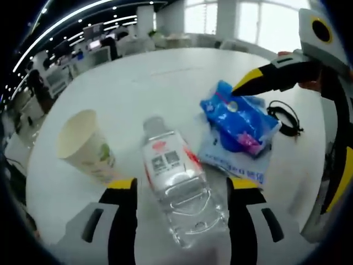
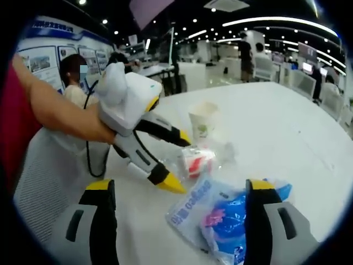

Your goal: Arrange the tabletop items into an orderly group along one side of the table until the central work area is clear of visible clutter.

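Left gripper view: left tool (image 1: pixel 182 190) straddles water bottle (image 1: pixel 176 182) beside paper cup (image 1: pixel 85 146).

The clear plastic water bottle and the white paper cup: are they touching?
Apart. In the left gripper view, bare table separates the clear plastic water bottle from the white paper cup.

Left gripper view: close above the table (image 1: pixel 165 77), facing across it toward far windows.
Right gripper view: low at table edge, facing desks and ceiling lights.
Shared: water bottle (image 1: pixel 176 182), paper cup (image 1: pixel 85 146), blue packet (image 1: pixel 240 118), seen from opposing sides.
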